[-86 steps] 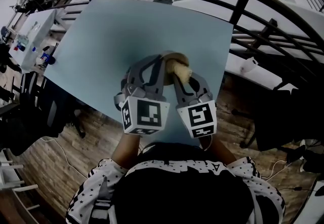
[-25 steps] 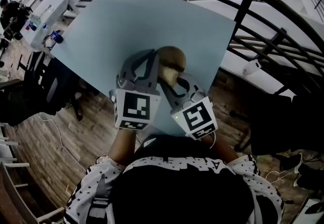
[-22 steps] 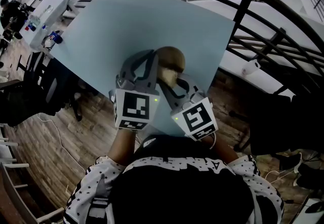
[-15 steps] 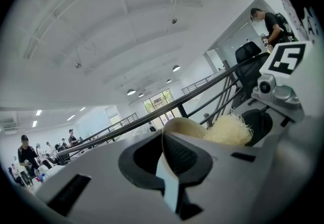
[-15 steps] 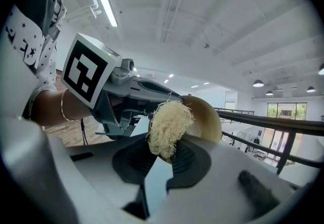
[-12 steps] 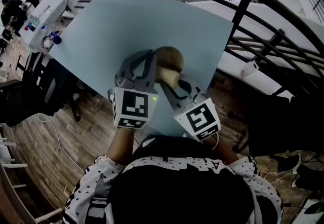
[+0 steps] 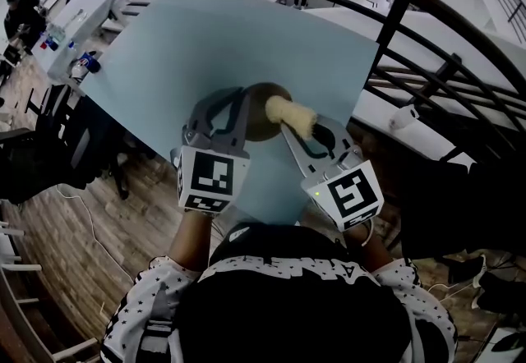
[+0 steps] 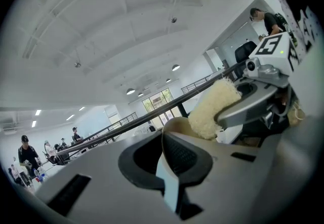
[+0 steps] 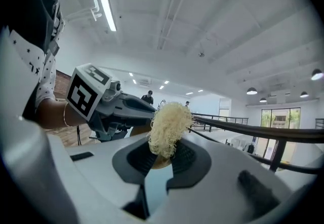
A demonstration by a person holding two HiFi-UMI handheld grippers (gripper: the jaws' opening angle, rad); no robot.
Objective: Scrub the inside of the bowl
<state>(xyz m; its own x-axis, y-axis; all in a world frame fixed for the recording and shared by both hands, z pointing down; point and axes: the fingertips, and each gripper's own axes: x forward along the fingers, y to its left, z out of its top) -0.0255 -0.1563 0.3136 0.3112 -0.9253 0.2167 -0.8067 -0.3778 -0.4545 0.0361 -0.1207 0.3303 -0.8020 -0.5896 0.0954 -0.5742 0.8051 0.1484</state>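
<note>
Pulled back toward the person since half a second ago, the right gripper (image 7: 302, 127) has swung out to the right of the bowl (image 7: 256, 111), and the scrubber (image 7: 289, 112) that was down inside the bowl is now up at its right rim. The scrubber is a pale yellow, stringy bundle. In the right gripper view the jaws are closed narrowly on its lower end, with the frizzy head standing up above them. The bowl is brown, with its darker inside turned up toward the head camera. On its left side the left gripper (image 7: 241, 107) clamps the rim, and the left gripper view shows the tan wall pinched between the two ribbed pads, jaws nearly together. Bowl and grippers are over the near part of the light blue table (image 7: 189, 33) — whether the bowl's base touches the surface cannot be told. Nearer the person than the bowl, each gripper carries a marker cube, left (image 7: 212, 180) and right (image 7: 348, 195), printed with black-and-white square code patterns — not readable words. White lettering runs along the collar of the person's black shirt (image 7: 288, 304), too distorted to read. Beyond the bowl a dark curved railing (image 7: 394, 16) crosses the view.
</note>
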